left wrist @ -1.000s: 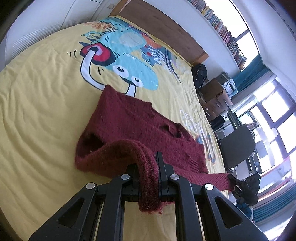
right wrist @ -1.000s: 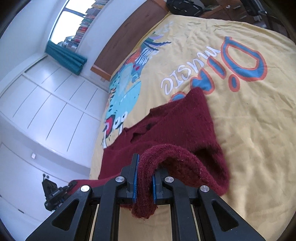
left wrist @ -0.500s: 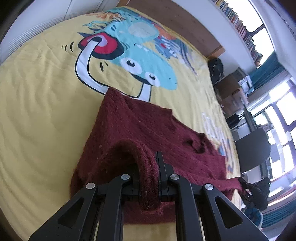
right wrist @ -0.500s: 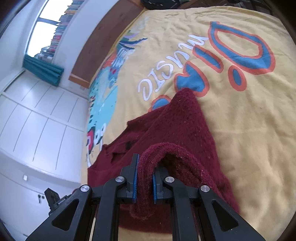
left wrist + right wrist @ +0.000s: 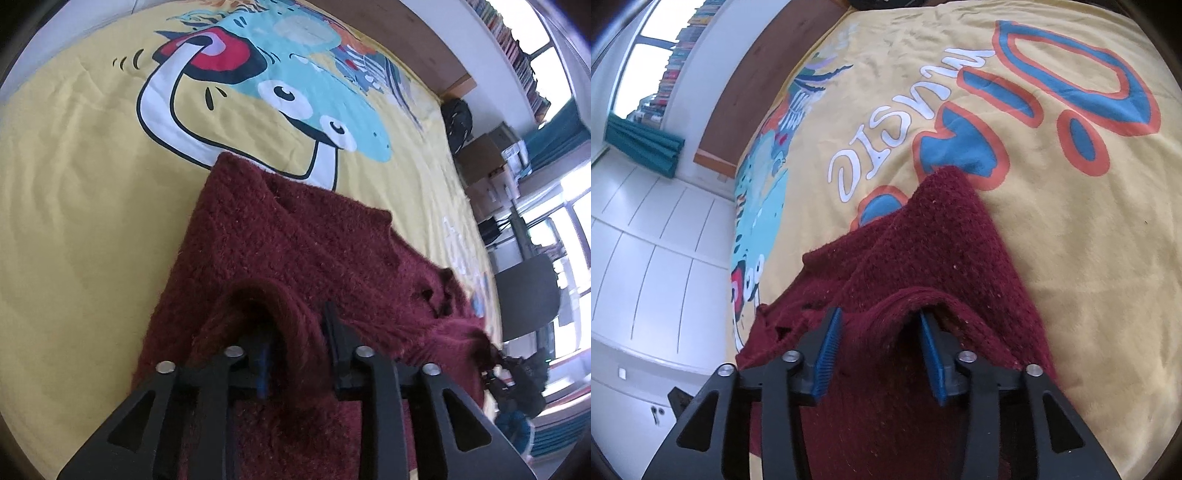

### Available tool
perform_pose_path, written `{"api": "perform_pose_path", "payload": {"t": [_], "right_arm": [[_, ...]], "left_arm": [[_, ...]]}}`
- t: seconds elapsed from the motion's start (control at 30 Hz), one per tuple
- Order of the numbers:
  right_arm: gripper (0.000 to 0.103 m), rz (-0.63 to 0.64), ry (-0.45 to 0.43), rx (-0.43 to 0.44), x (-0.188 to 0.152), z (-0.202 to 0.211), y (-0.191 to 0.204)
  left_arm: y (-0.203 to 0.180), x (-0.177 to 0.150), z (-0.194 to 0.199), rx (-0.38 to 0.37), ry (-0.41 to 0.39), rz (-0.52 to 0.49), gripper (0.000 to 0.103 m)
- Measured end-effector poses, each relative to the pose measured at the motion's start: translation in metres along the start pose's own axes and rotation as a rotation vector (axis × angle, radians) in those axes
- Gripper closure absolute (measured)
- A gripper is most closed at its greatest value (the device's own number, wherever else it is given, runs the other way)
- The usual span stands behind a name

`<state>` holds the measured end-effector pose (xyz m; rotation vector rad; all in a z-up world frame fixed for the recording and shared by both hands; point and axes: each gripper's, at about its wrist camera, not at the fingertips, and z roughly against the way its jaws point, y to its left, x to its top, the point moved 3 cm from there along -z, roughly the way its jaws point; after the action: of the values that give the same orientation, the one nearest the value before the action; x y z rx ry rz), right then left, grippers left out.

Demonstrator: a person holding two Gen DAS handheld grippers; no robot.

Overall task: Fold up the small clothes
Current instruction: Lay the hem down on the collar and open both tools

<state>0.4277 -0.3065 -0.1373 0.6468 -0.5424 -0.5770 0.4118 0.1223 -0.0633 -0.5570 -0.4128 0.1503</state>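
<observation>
Maroon sweater [image 5: 295, 251] lies folded on yellow bedspread [image 5: 74, 221], long axis spanning both hands; left gripper [image 5: 295, 332] and right gripper [image 5: 879, 332] jaws opening, folded edge slack between spread fingers, equally near.

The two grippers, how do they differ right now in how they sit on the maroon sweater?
The right gripper stands wider apart than the left gripper. The right gripper's blue pads are bare and clear of the knit; the left gripper's are mostly buried under a hump of sweater. Both are opening, with a fold of the sweater between the jaws, above the yellow bedspread.
</observation>
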Motion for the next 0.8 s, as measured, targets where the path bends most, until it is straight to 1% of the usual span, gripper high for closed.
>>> {"api": "perform_pose_path", "payload": {"t": [0.03, 0.13, 0.27, 0.37, 0.47, 0.6, 0.8], "right_arm": [[0.05, -0.008, 0.0, 0.008, 0.002, 0.0, 0.0], [0.043, -0.044, -0.019, 0.02, 0.007, 0.004, 0.0], [0.042, -0.066, -0.04, 0.02, 0.012, 0.014, -0.001], [0.042, -0.032, -0.05, 0.007, 0.014, 0.023, 0.002], [0.042, 0.047, -0.052, -0.019, 0.01, 0.03, 0.013], [0.042, 0.17, -0.036, -0.057, -0.002, 0.027, 0.031], [0.042, 0.401, 0.003, -0.125, -0.03, 0.005, 0.062]], "left_arm": [[0.001, 0.002, 0.002, -0.018, -0.003, 0.013, 0.072], [-0.001, 0.007, 0.01, -0.037, -0.008, 0.025, 0.065], [-0.005, 0.014, 0.023, -0.015, -0.035, 0.017, 0.055], [-0.004, 0.021, 0.037, 0.005, -0.062, 0.009, 0.053], [-0.006, 0.023, 0.049, 0.031, -0.09, -0.027, 0.053], [-0.016, 0.017, 0.055, 0.068, -0.112, -0.099, 0.053], [-0.042, -0.003, 0.029, 0.089, -0.074, -0.223, 0.053]]}}
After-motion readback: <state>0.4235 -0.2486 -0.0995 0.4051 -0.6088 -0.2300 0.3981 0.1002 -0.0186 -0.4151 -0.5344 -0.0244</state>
